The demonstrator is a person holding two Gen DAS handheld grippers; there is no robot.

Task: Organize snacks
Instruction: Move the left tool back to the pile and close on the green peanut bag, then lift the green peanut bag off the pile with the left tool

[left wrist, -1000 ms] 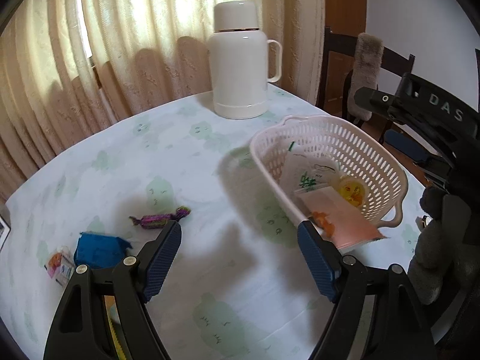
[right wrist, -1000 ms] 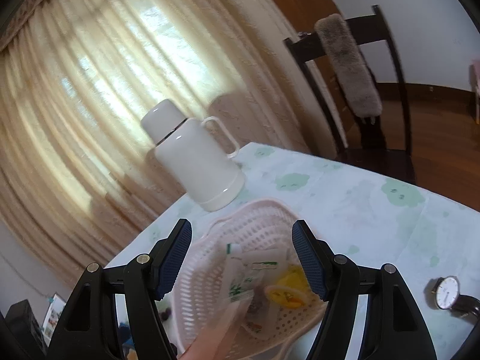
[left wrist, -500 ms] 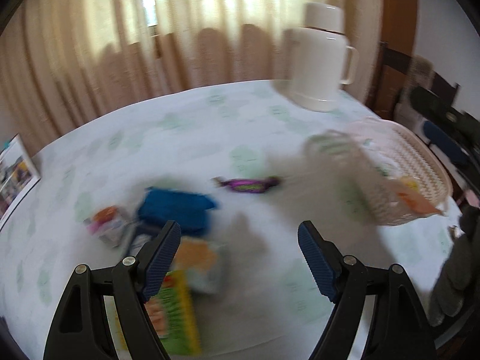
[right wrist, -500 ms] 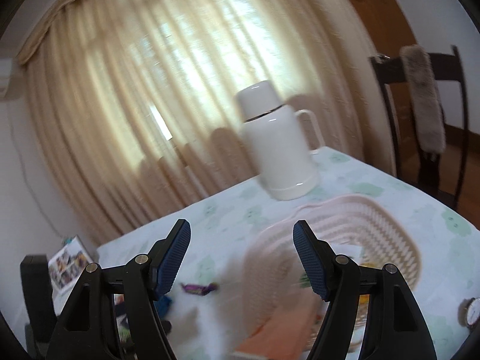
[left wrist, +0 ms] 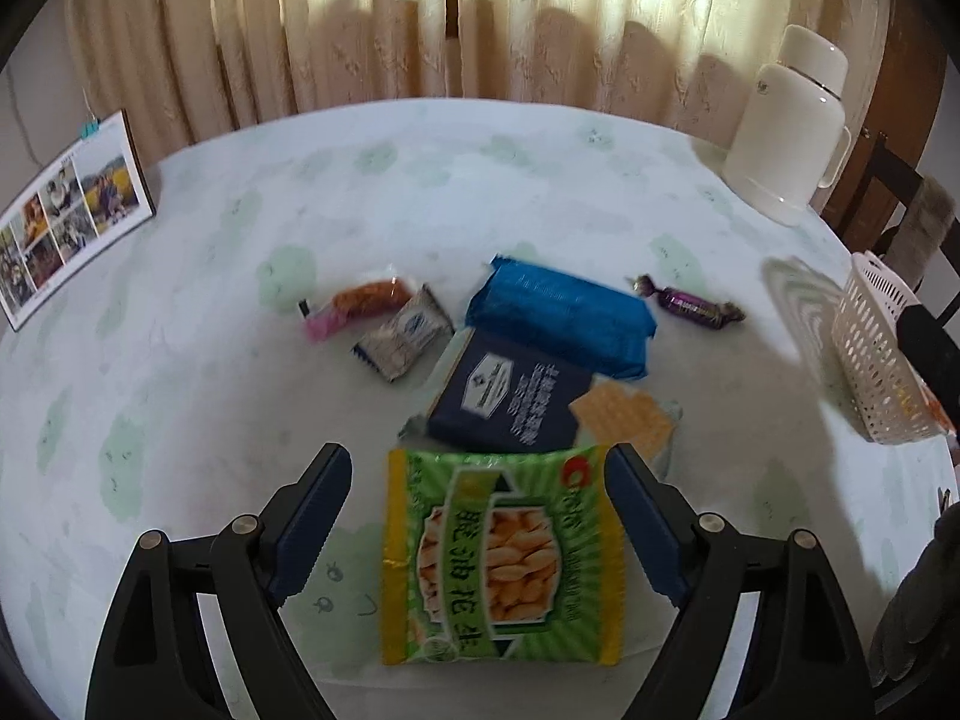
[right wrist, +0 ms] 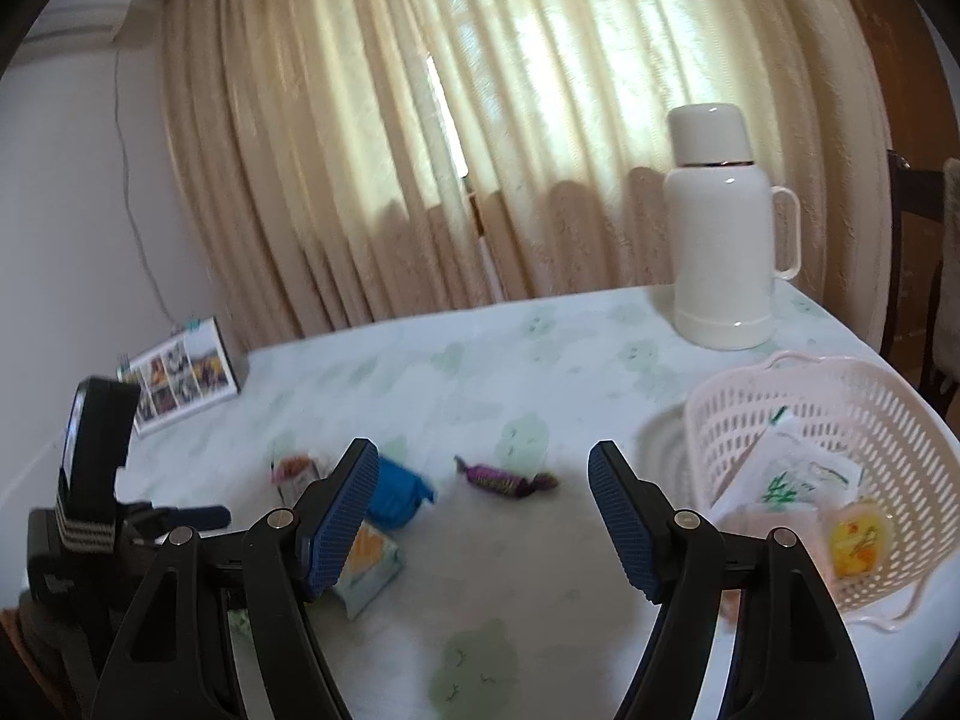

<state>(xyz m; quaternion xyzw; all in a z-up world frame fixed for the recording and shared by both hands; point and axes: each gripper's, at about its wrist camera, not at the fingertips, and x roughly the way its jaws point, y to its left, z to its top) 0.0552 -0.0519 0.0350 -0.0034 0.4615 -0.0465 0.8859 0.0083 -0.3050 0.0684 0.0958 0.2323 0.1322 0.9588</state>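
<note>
Left gripper (left wrist: 477, 516) pointing steeply down at the table, jaws opening, pads clear of the green foil peanut bag (left wrist: 501, 552) lying flat between them. Bag's long axis runs along the gripper's line, its printed text upside down in the left wrist view, top seam toward the camera. Just beyond: dark navy cracker packet (left wrist: 510, 396), tilted, partly over an orange wafer pack (left wrist: 624, 417); blue wrapped bar (left wrist: 561, 318) behind it, long axis slanting left-right. Purple twist-wrapped candy (left wrist: 687, 303) to the right, lying crosswise. Small silver biscuit pack (left wrist: 405, 336) and pink-orange sachet (left wrist: 357, 306) to the left. Right gripper (right wrist: 483, 519) released, nothing between the pads, candy beyond the gap. White perforated plastic basket (right wrist: 900, 420) at right holds several packets. White thermos jug (right wrist: 726, 228) at the far edge.
</note>
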